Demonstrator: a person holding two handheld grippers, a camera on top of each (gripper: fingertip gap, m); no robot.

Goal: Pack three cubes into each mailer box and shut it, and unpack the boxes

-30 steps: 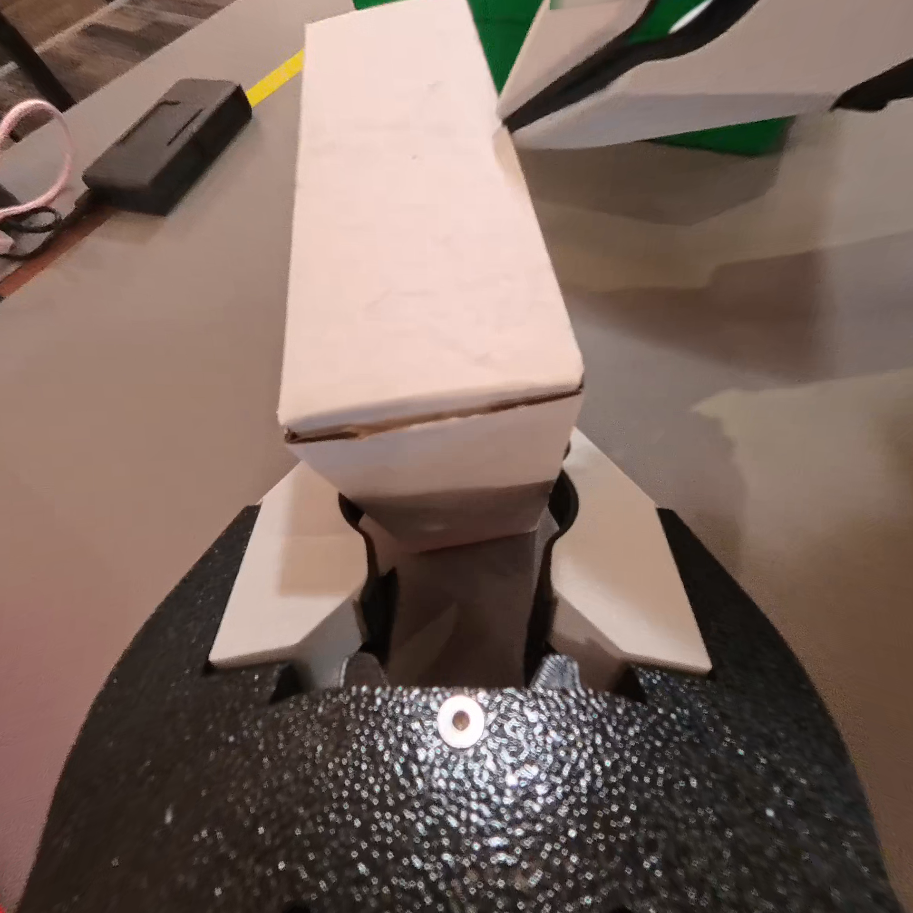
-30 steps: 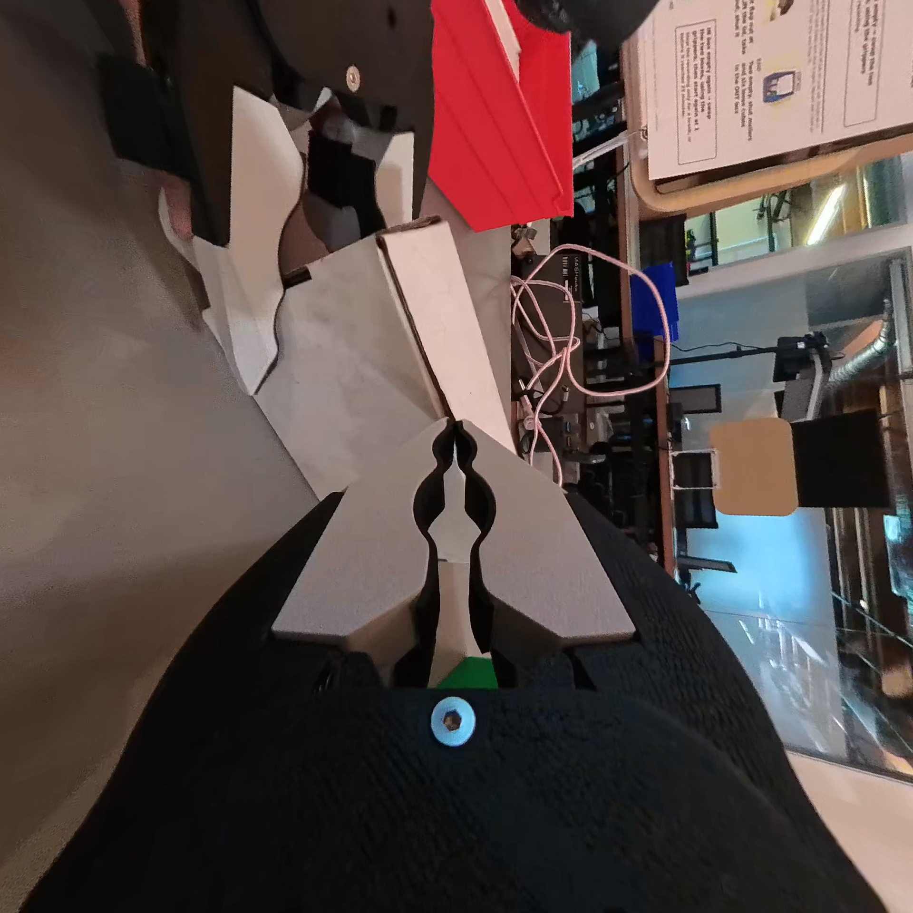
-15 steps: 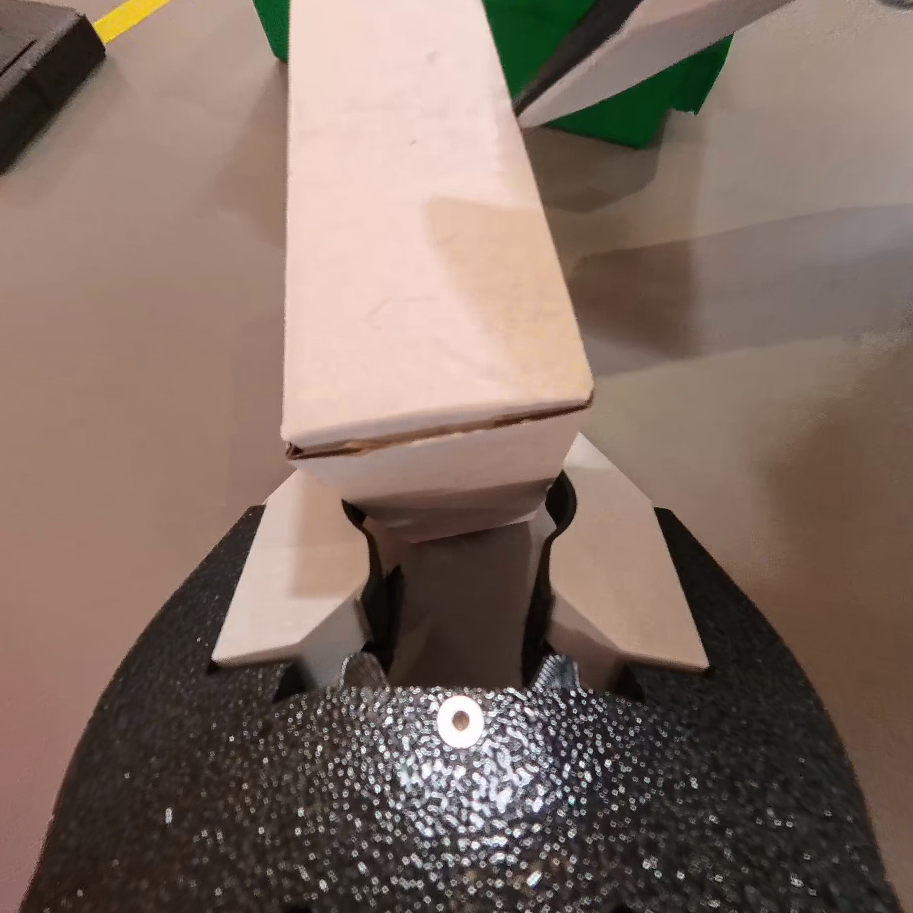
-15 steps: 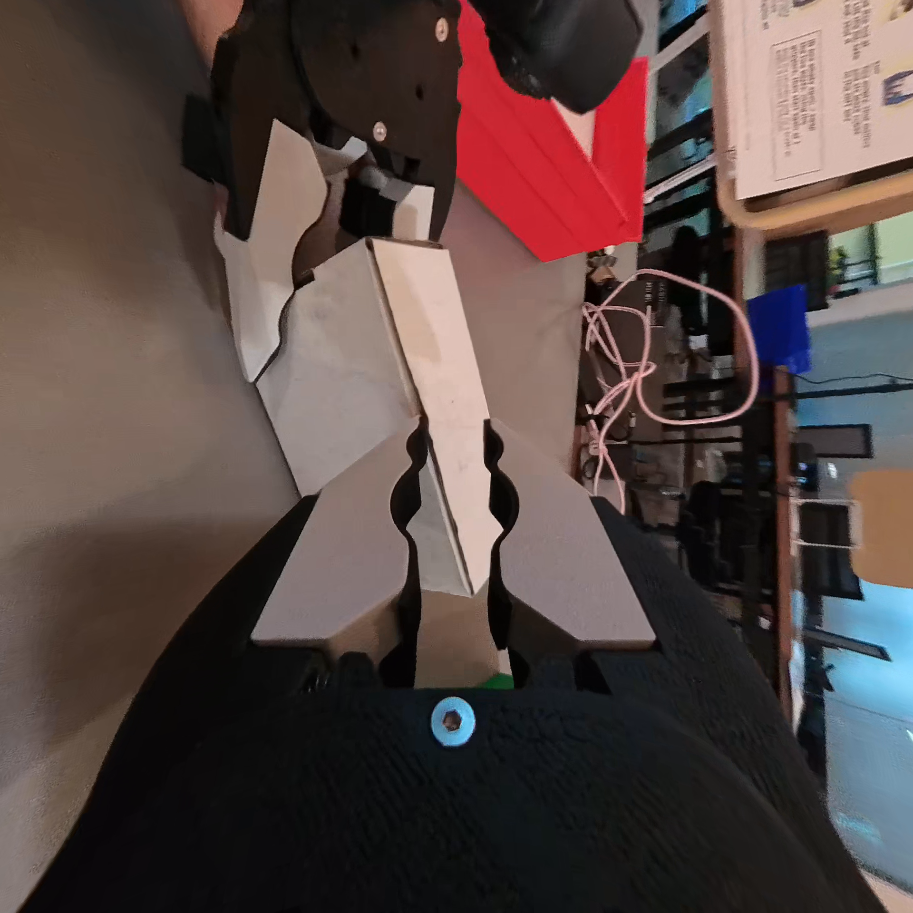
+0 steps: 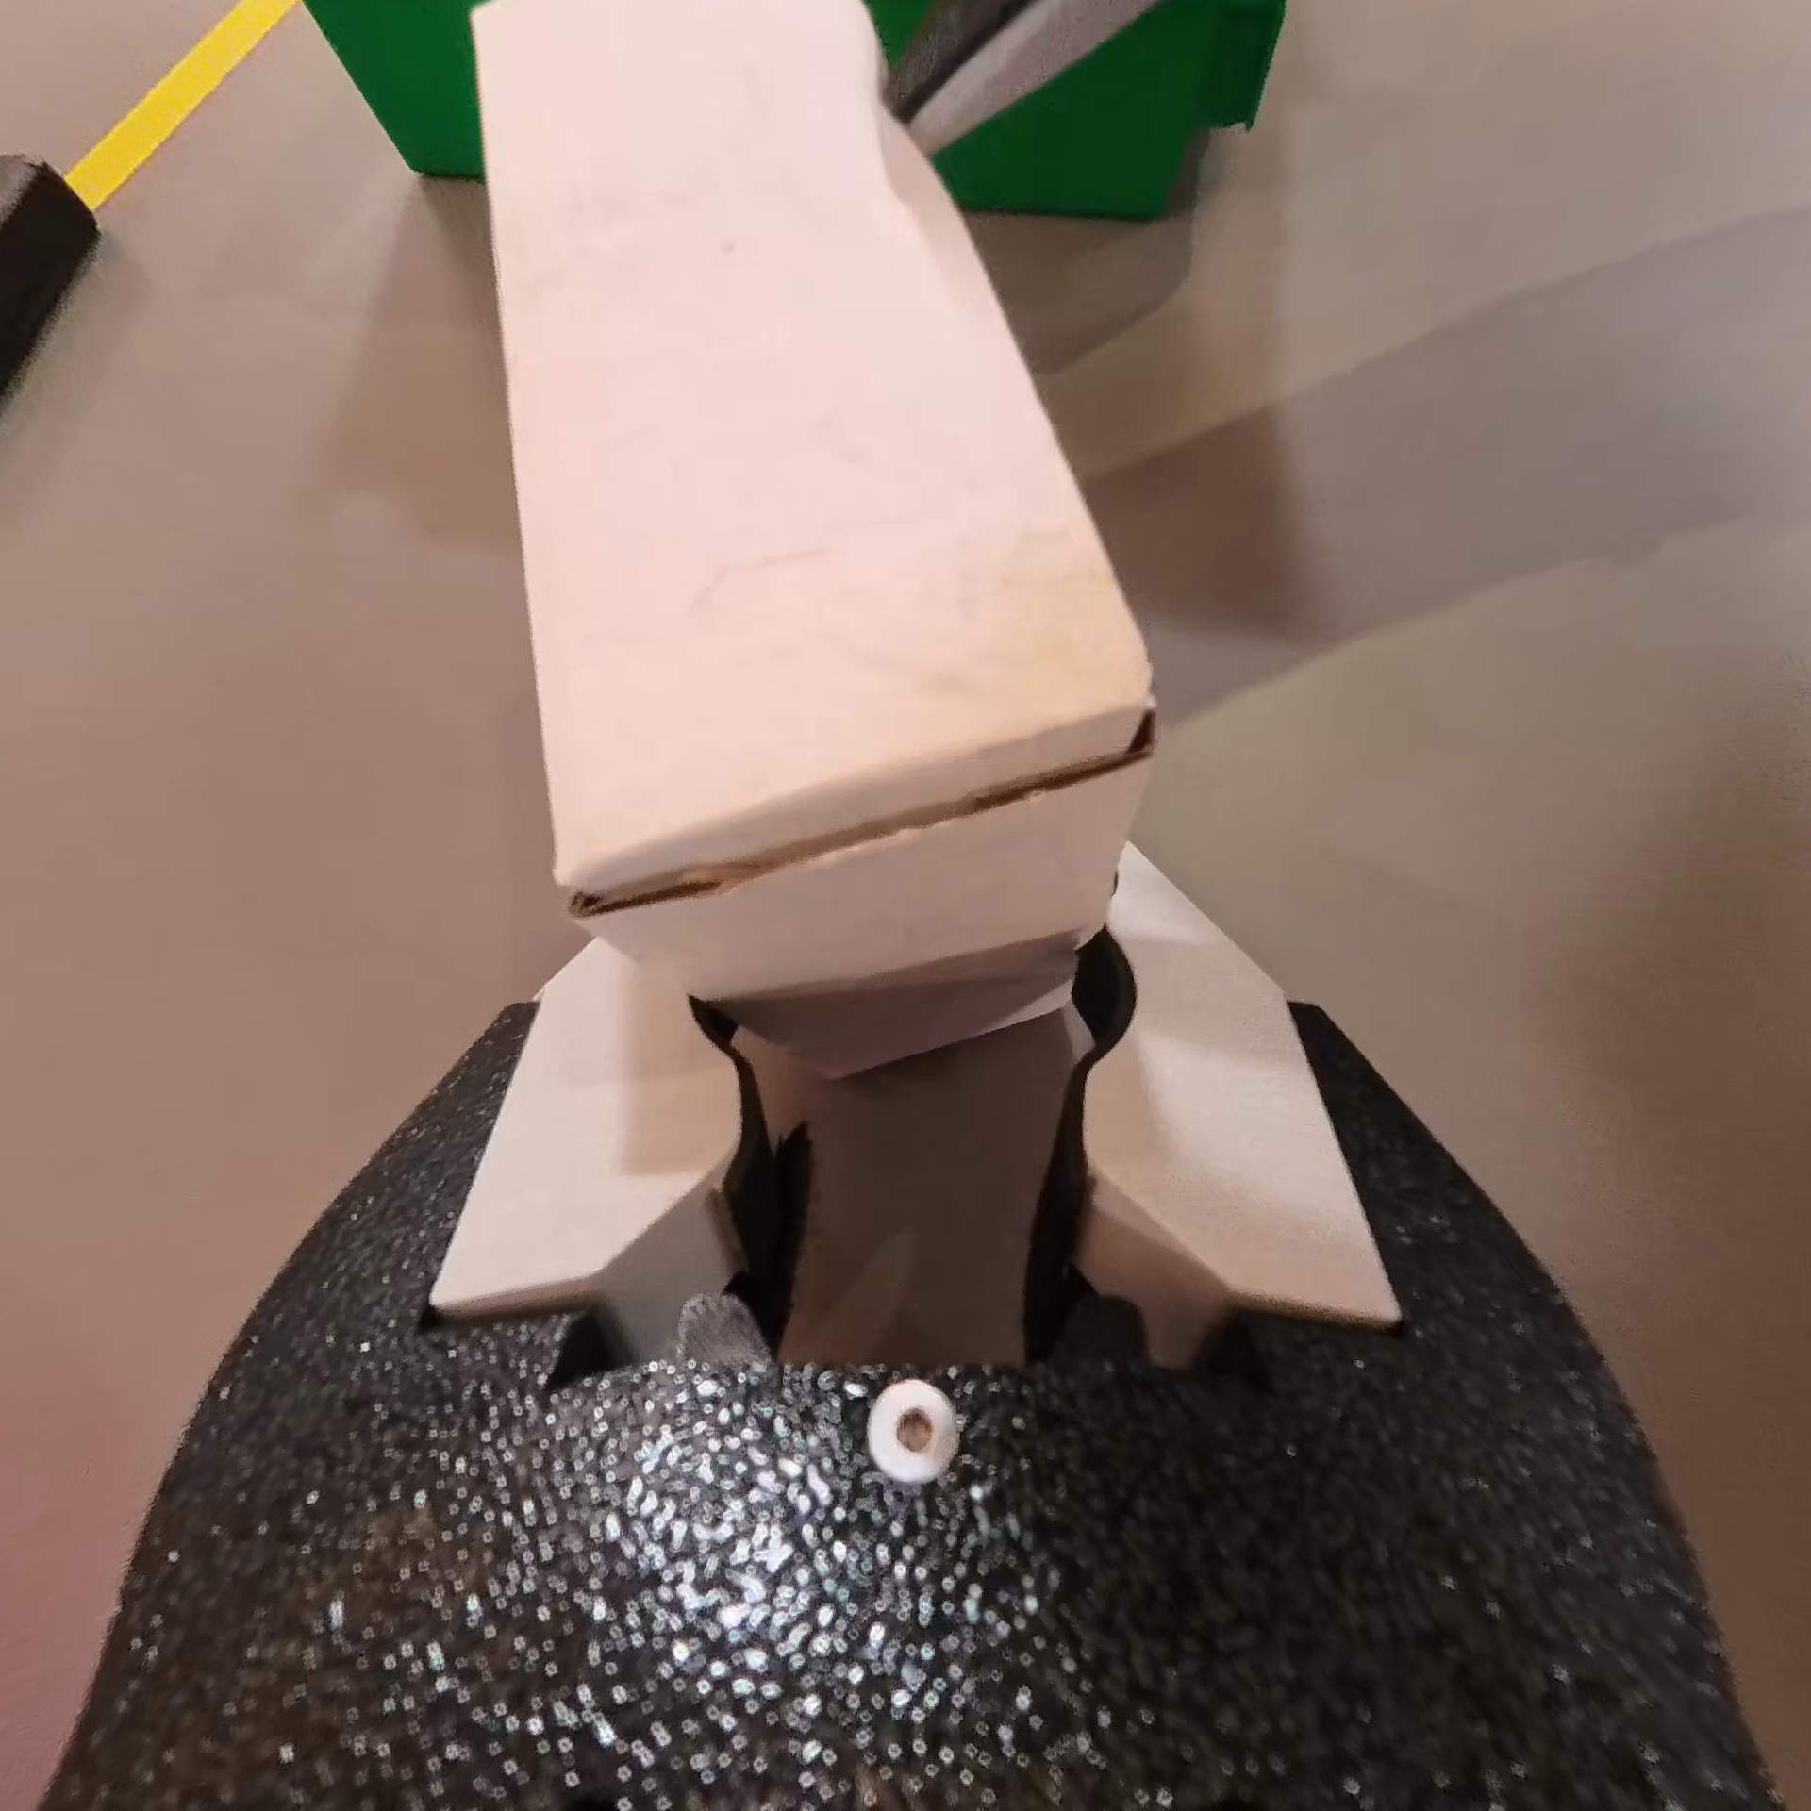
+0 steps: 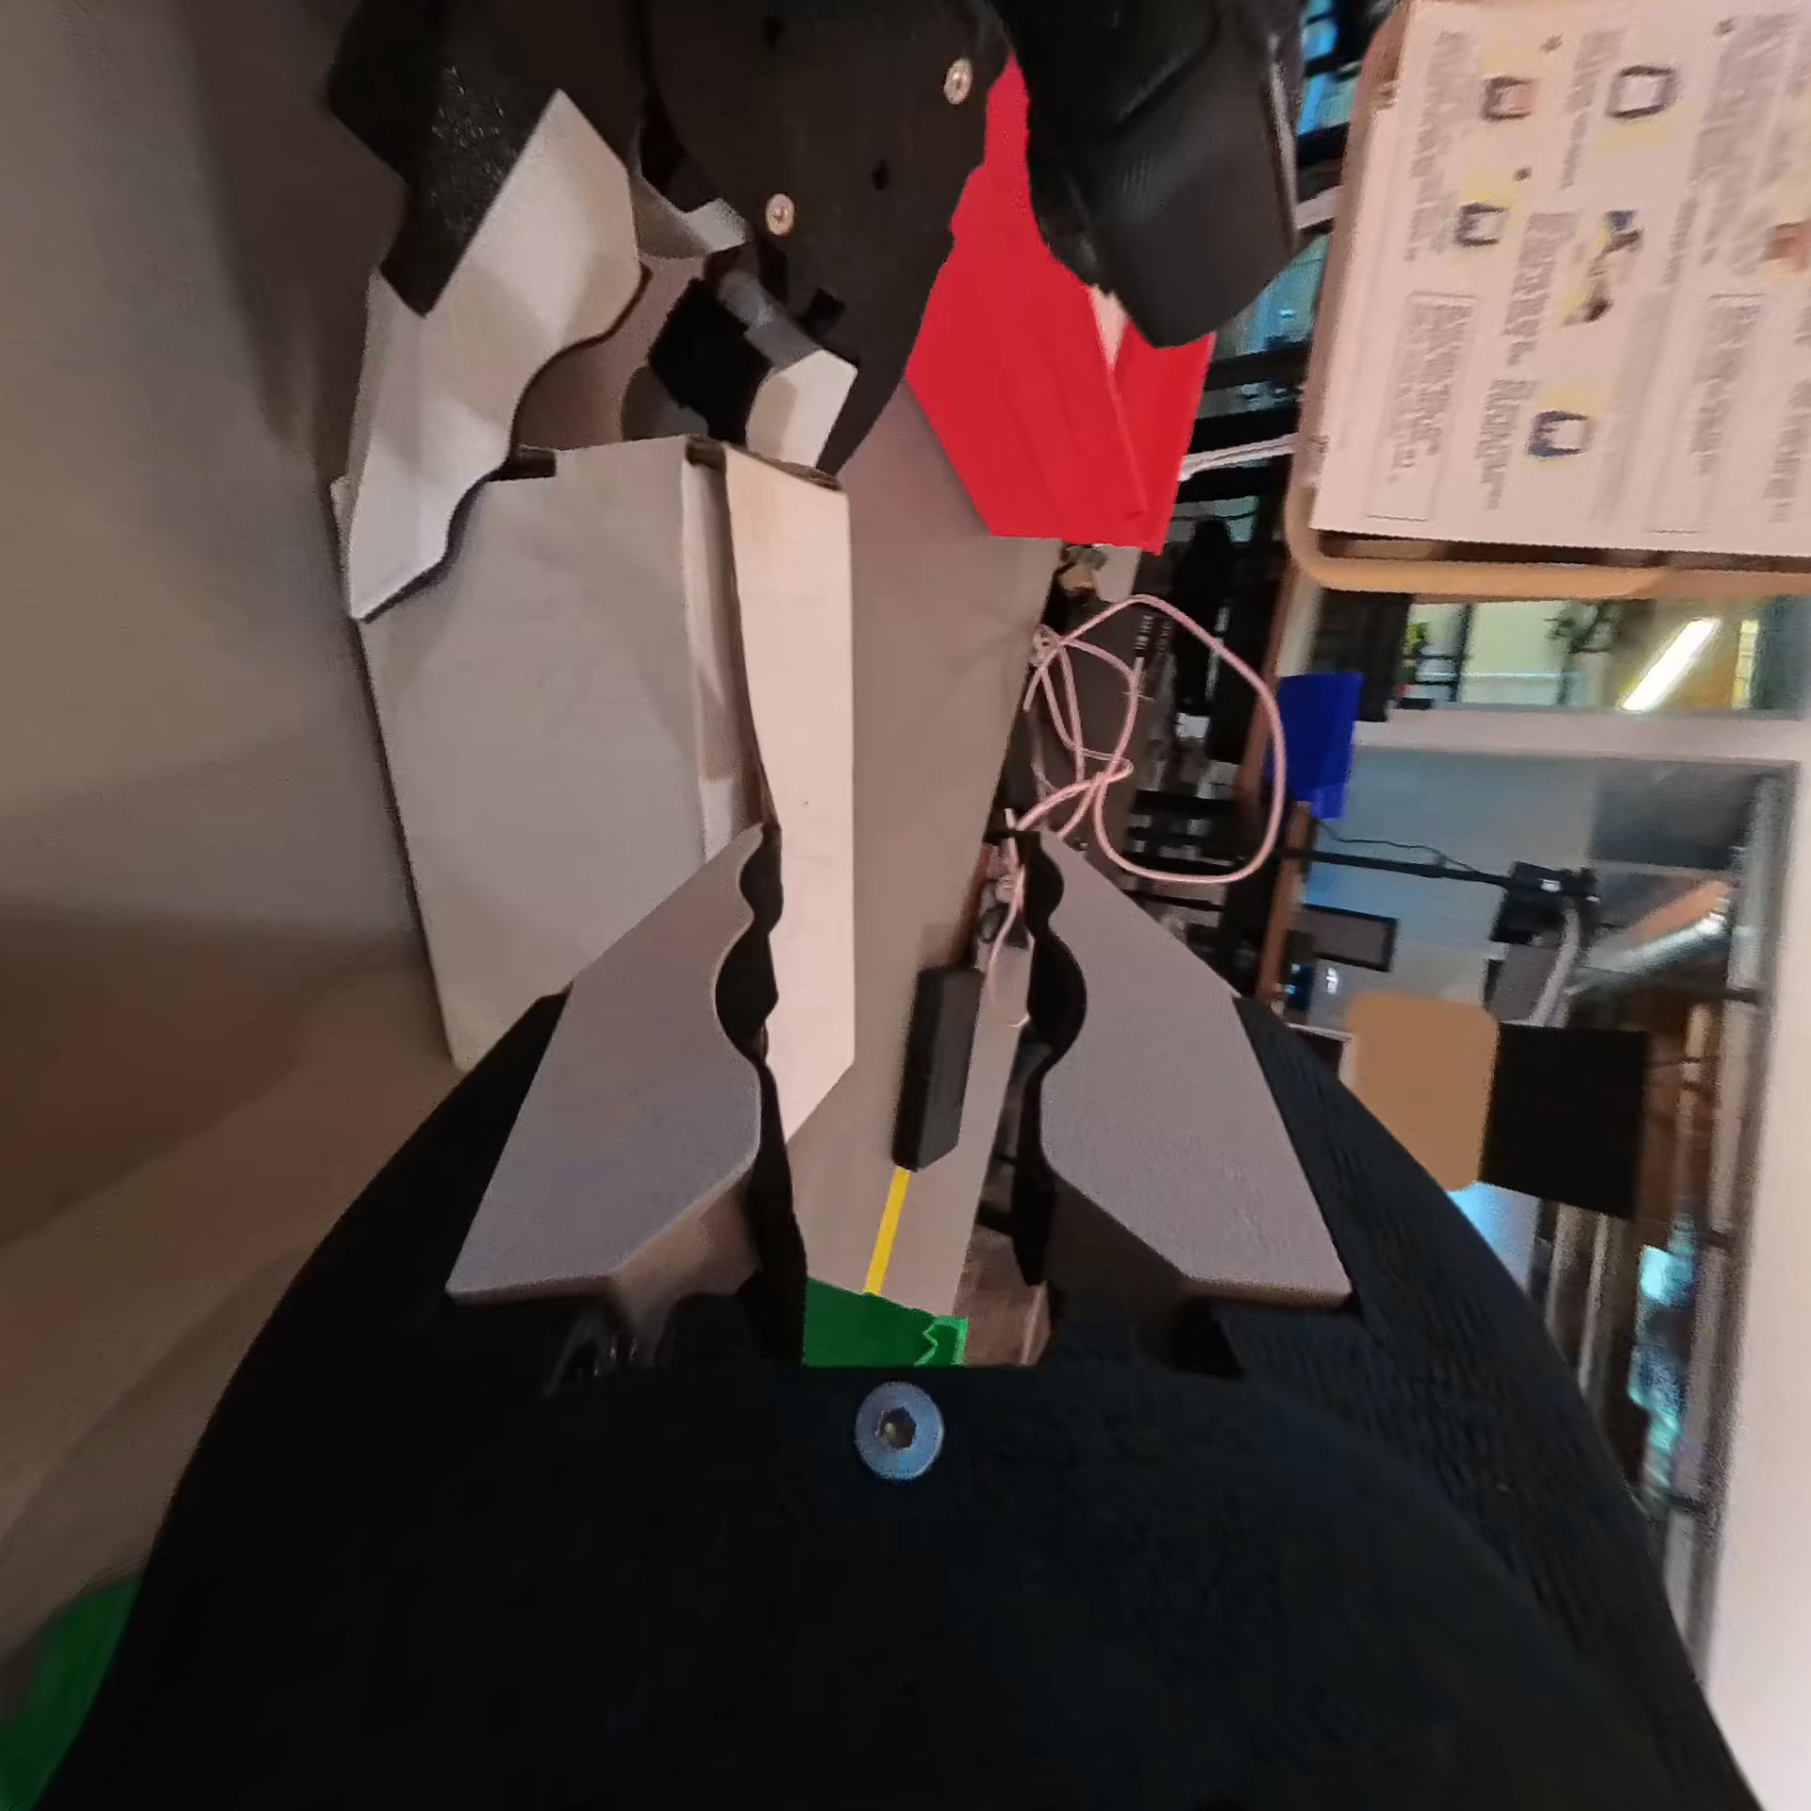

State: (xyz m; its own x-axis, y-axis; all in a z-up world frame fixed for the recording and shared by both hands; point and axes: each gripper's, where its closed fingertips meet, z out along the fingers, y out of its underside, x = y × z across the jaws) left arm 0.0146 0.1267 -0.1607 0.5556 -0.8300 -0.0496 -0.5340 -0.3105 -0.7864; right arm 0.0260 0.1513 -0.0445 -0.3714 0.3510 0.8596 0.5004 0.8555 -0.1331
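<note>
left hand-held gripper (image 5: 906,941) clamped on box (image 5: 774,470) end | right hand-held gripper (image 6: 906,882) apart at far end | table (image 5: 245,588) bare beside box, green bin (image 5: 1068,127) beyond

printed sheet (image 6: 1588,265), writing too blurred

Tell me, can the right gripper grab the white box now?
Probably yes. The right gripper is open, and the box already touches its left finger. Nothing blocks it; only the left gripper holds the far end.
</note>
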